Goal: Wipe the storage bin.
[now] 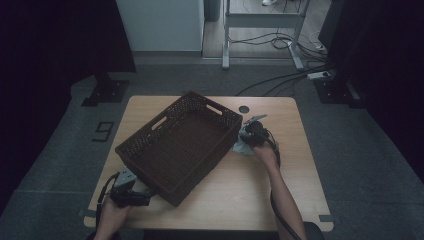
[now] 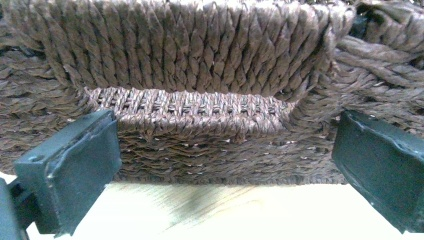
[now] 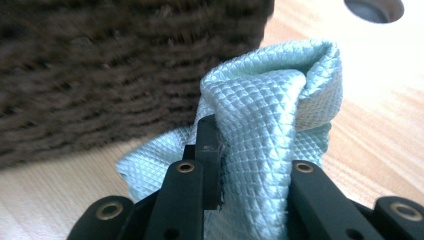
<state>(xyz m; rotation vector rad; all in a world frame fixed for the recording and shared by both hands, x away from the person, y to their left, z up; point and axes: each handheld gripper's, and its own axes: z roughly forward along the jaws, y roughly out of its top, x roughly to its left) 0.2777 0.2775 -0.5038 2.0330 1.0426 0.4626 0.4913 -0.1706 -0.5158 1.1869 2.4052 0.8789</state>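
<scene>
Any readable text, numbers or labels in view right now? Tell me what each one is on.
"9": a dark figure on the grey floor left of the table; seen from this side it could also be a 6.
Basket: no label or print.
Cloth: woven diamond pattern, no tag or text.
Grippers: no readable marking.

The high view looked forward and down from above the person's side, taking in the whole table (image 1: 280, 195). The left gripper view sat low, very near the basket (image 2: 200, 65), facing its woven wall. The right gripper view pressed close on a pale cloth (image 3: 270, 135) beside that same basket, which all three views shared.
</scene>
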